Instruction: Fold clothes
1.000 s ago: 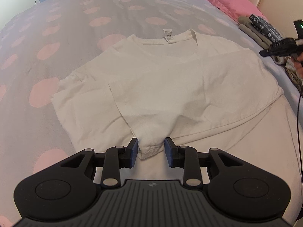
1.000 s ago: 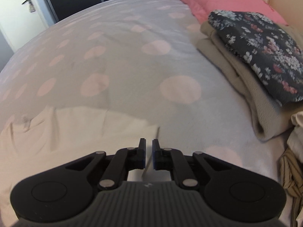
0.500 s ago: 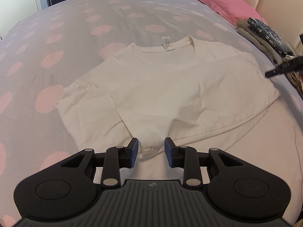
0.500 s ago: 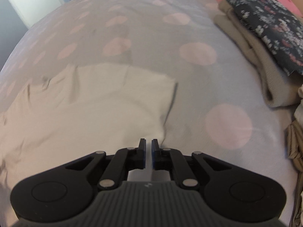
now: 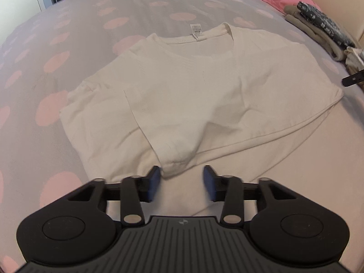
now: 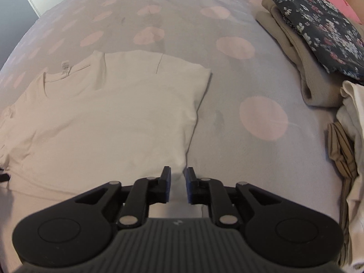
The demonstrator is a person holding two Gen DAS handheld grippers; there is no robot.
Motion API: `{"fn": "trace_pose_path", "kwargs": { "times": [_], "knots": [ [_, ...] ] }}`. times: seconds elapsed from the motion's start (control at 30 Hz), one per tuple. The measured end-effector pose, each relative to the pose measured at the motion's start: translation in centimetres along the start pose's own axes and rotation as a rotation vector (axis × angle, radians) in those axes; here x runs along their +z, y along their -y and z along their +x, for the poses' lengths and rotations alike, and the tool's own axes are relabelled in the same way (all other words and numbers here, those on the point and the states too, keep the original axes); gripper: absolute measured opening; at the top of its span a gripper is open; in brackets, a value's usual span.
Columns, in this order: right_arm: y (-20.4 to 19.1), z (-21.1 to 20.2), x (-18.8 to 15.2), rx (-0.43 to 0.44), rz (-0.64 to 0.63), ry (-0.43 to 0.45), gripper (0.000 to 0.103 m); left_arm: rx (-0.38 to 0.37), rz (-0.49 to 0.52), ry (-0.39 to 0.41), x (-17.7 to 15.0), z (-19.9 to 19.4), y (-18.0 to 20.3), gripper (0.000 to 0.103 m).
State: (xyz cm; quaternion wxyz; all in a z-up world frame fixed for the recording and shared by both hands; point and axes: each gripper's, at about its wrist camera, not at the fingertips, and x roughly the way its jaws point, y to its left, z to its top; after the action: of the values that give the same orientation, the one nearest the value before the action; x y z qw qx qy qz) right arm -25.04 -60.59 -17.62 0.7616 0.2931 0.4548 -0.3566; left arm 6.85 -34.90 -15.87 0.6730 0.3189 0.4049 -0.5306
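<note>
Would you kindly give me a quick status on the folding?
Left tool open, closing. Right tool opening at edge of white T-shirt. Shirt half folded on bed. Nothing in the way.

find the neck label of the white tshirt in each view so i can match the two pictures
Left wrist: neck label at upper centre, at the t-shirt's far collar.
Right wrist: neck label at upper left, at the collar.
Shared landmark: dark floral folded garment, on the right in both.
</note>
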Motion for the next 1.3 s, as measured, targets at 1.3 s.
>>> {"fn": "trace_pose_path", "kwargs": {
  "times": [1.3],
  "knots": [
    [0.1, -1.3, -3.5, -0.055, -0.163, 0.071, 0.006, 0.026, -0.157, 0.021, -1.8, -7.8, -3.5, 0.039]
  ]
}}
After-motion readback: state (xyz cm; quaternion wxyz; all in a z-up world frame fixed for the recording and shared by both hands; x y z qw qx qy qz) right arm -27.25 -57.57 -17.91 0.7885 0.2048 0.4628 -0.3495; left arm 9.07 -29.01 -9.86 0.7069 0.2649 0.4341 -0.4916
